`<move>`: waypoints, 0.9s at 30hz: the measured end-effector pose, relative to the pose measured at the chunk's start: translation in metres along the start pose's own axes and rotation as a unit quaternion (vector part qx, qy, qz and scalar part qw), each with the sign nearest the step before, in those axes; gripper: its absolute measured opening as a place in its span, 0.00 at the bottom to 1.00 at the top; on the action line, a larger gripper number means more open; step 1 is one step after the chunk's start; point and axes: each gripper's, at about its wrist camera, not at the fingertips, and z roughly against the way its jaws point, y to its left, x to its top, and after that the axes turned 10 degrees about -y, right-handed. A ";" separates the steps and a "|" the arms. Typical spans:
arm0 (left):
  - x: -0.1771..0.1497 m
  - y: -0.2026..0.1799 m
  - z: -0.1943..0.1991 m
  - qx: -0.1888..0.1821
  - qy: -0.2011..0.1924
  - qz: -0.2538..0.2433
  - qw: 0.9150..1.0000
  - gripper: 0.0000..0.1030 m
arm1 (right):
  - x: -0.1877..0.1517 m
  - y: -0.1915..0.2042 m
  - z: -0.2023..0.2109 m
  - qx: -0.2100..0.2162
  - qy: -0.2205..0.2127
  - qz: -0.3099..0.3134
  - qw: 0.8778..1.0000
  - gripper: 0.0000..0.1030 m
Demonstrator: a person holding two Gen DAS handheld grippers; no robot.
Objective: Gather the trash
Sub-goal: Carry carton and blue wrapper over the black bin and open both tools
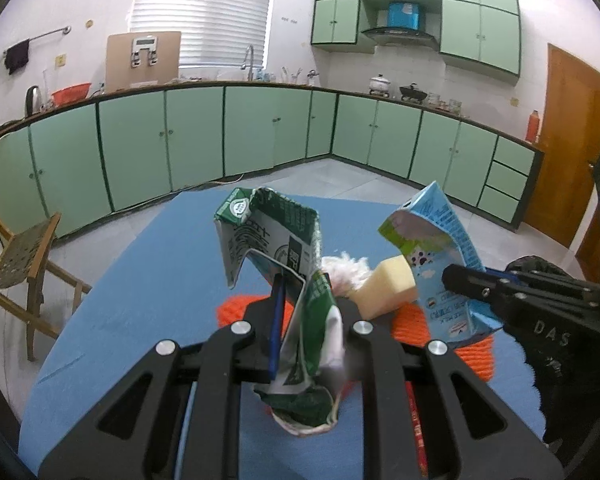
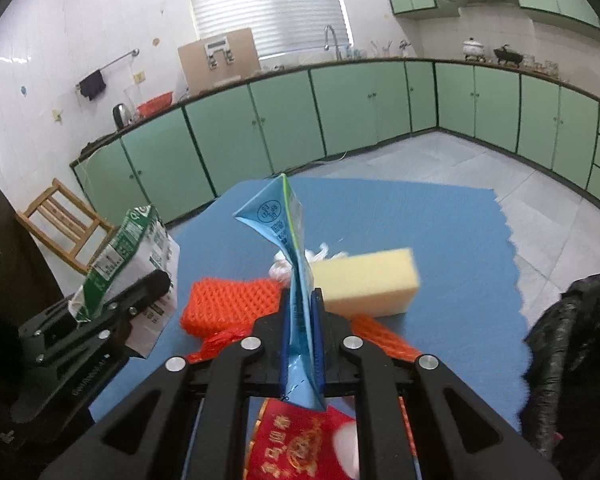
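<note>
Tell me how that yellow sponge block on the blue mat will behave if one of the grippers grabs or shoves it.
The yellow sponge block looks like porous foam, so it would probably squash under the pads and feel light for its bulk. Its flat-sided shape, lying on its broad face on the blue mat, suggests it would slide rather than roll or tip. It seems unlikely to break.

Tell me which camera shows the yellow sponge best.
The right wrist view: the yellow sponge shows nearly its full length on the blue mat, though slightly blurred and partly cut by the blue carton. The left wrist view shows only one end, wedged between both cartons.
</note>
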 end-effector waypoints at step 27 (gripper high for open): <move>-0.002 -0.221 -0.021 -0.206 -0.011 -0.039 0.978 0.15 | -0.005 -0.180 0.172 -0.209 -0.061 -0.057 0.974 0.10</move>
